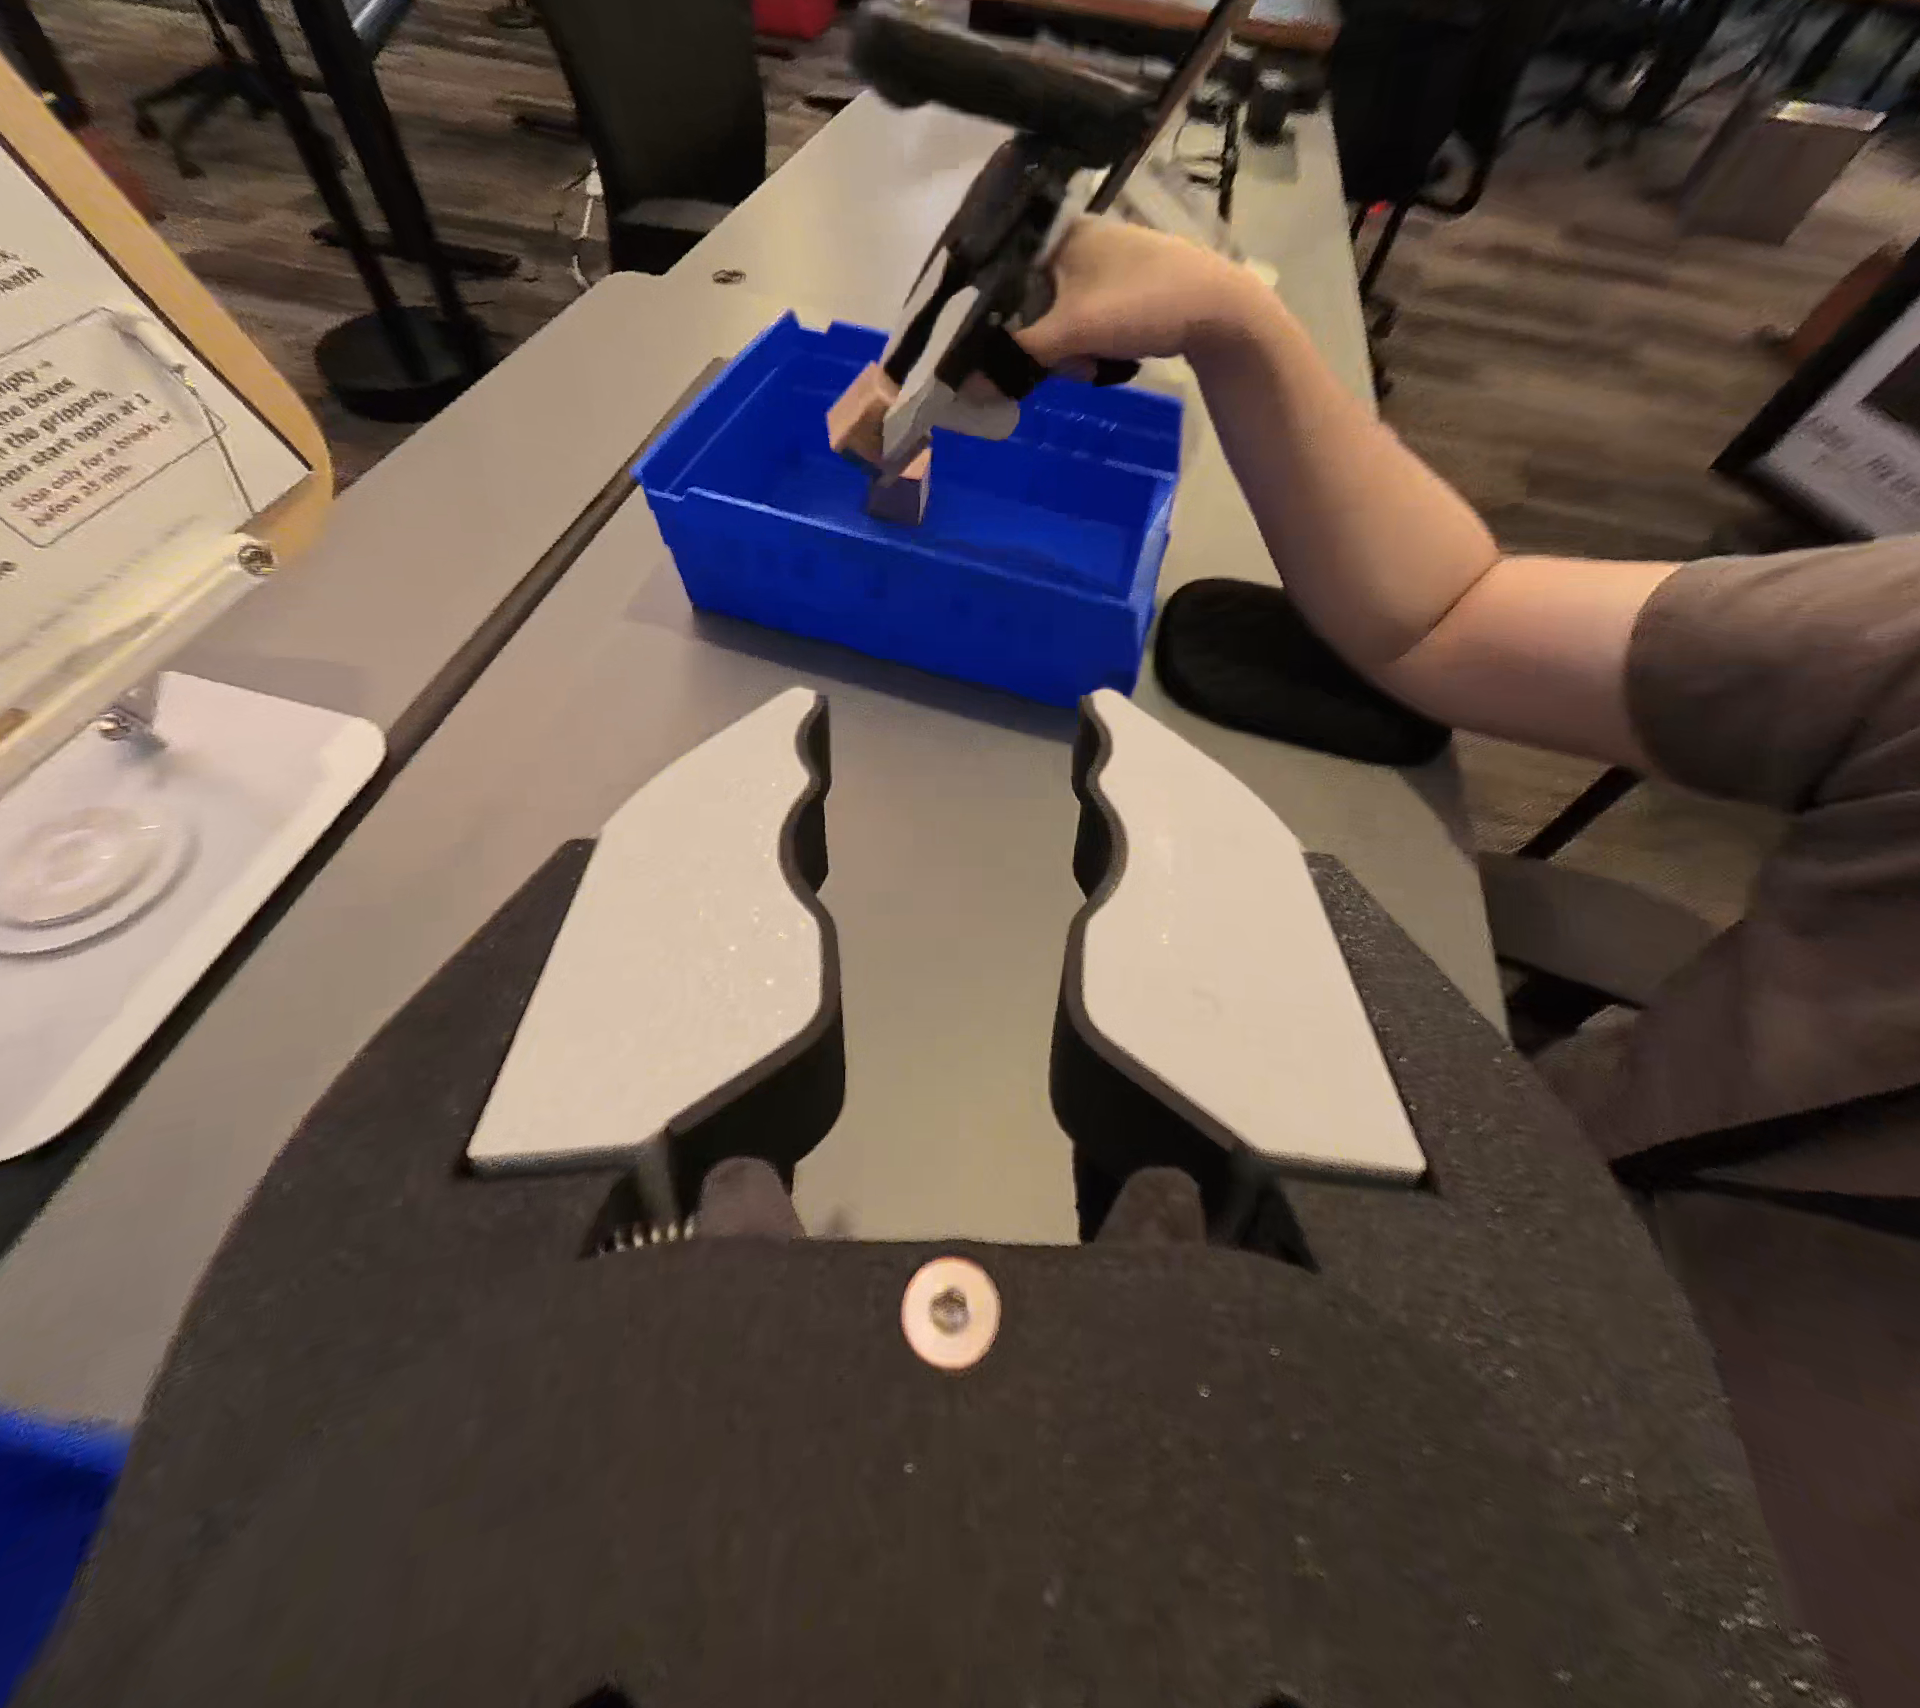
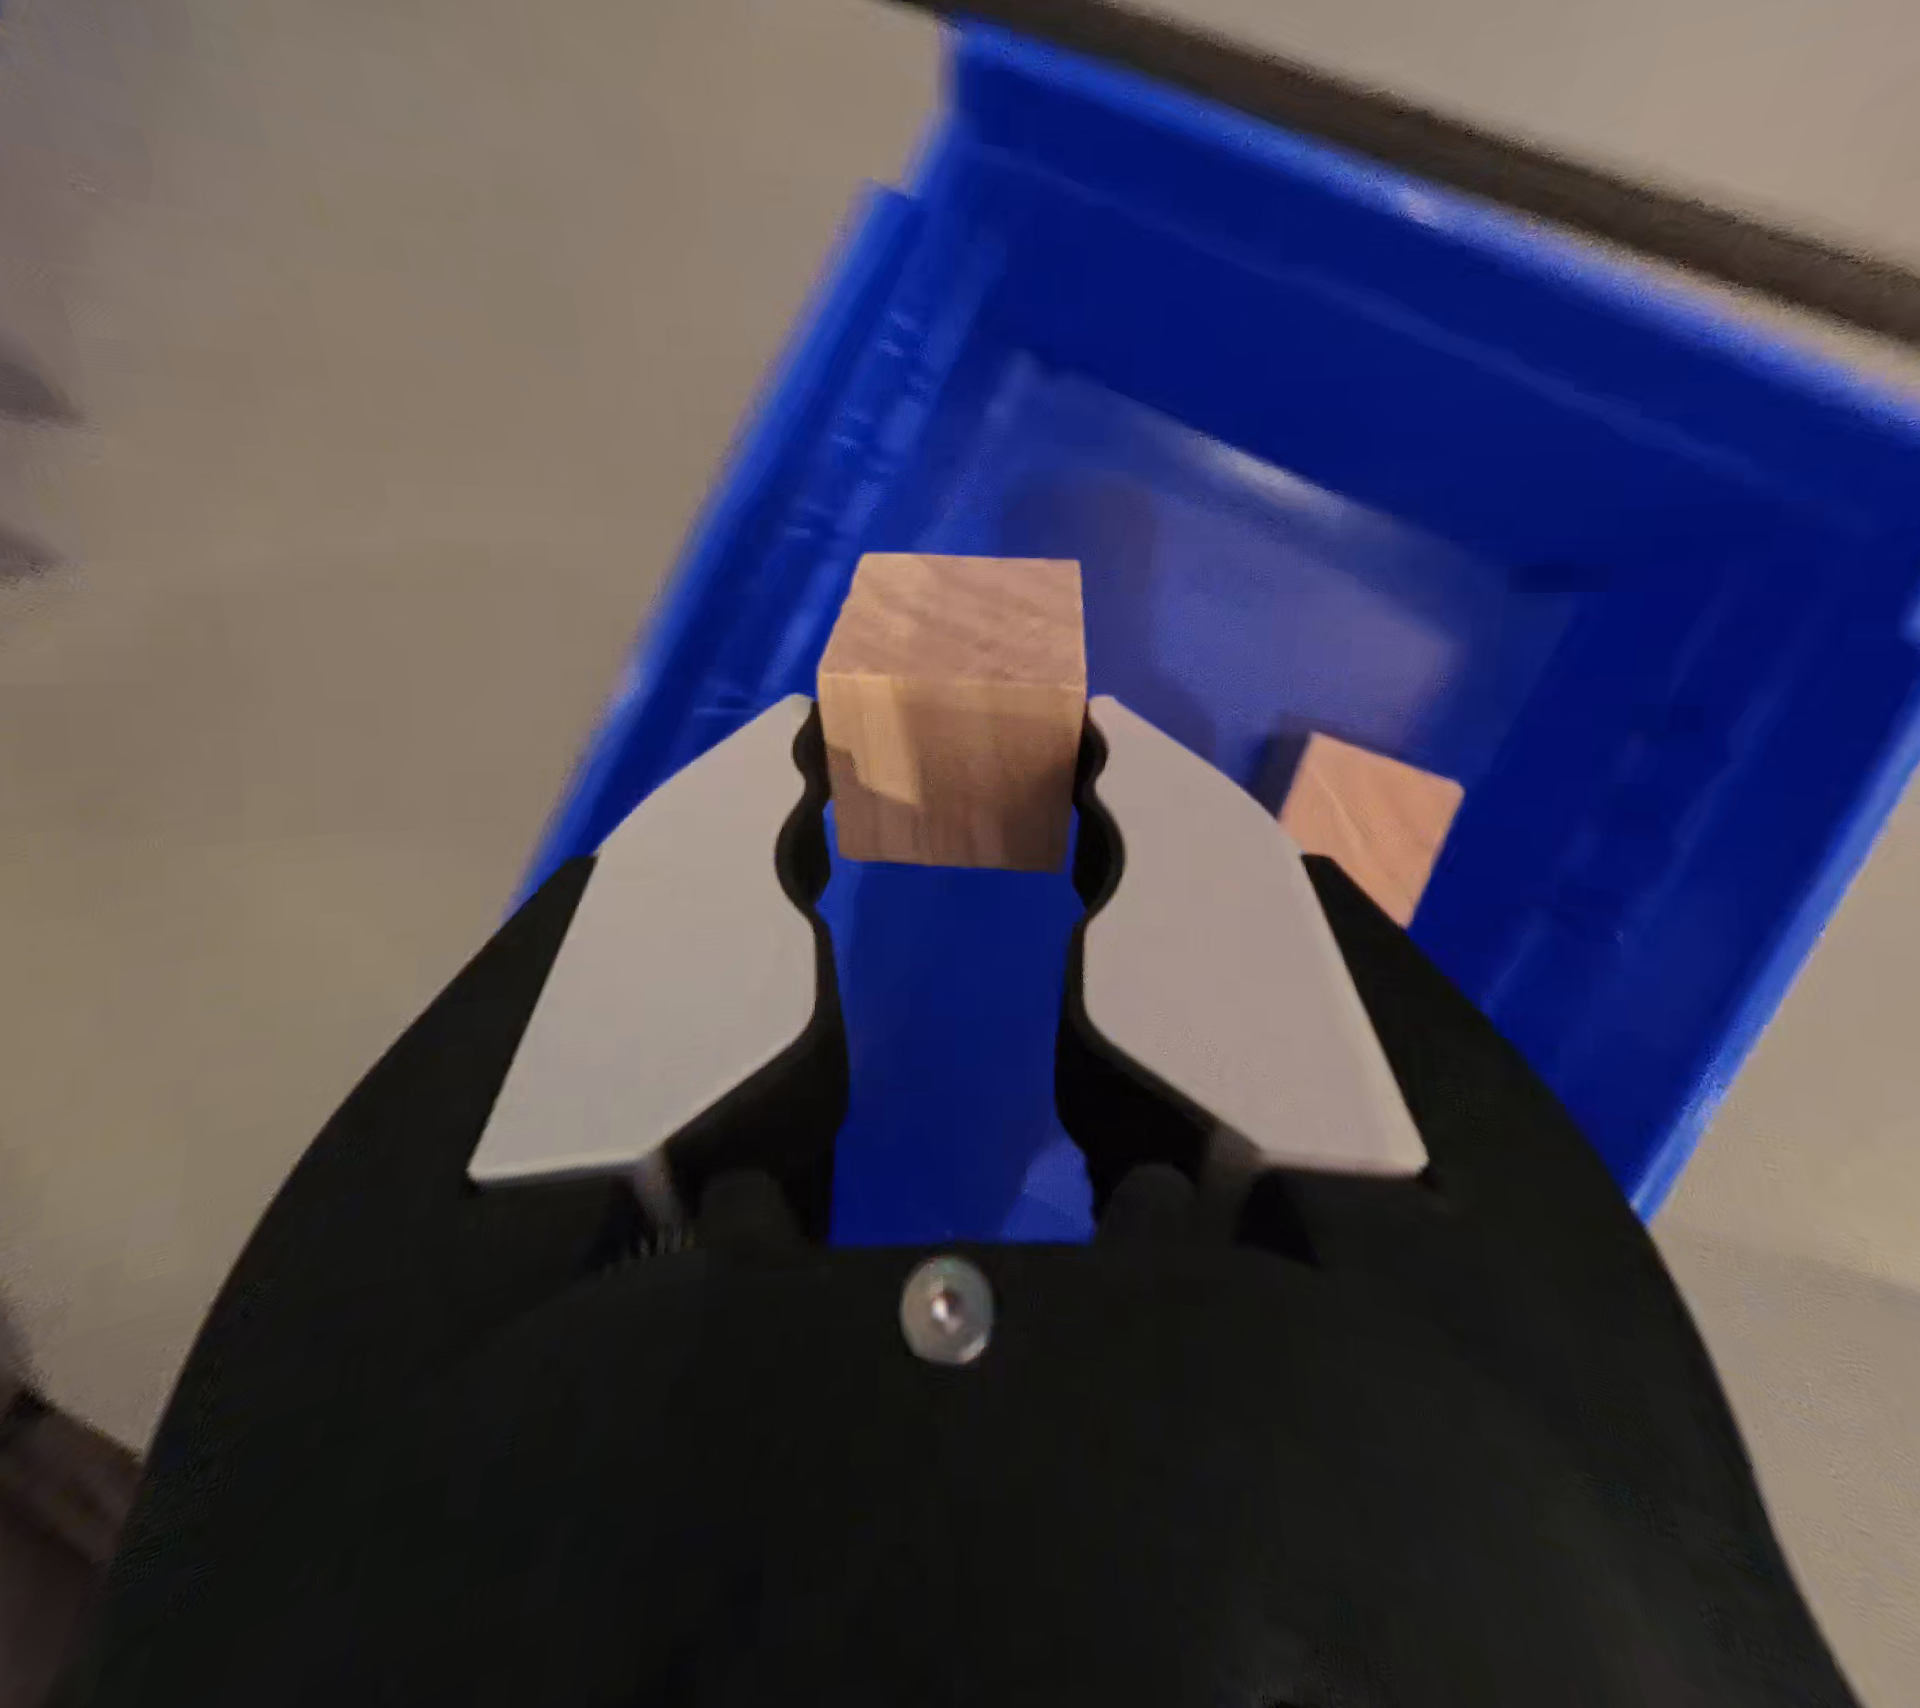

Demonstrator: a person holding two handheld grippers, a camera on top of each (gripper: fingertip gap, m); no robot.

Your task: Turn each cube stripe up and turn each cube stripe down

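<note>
Right gripper (image 2: 951, 785): your fingers clamp the wooden cube (image 2: 951, 713), held above the blue bin (image 2: 1351, 287).
Second cube (image 2: 1371, 817): just right, below.
Left gripper (image 1: 951, 785): fingers apart, empty, well back over the bench (image 1: 935, 983).

Left camera looks level across the table (image 1: 935, 931) toward the blue bin (image 1: 914, 609); right camera hangs close above it.

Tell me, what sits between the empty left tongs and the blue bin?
Nothing but bare grey table, in the left wrist view, between the left tongs and the blue bin.
</note>
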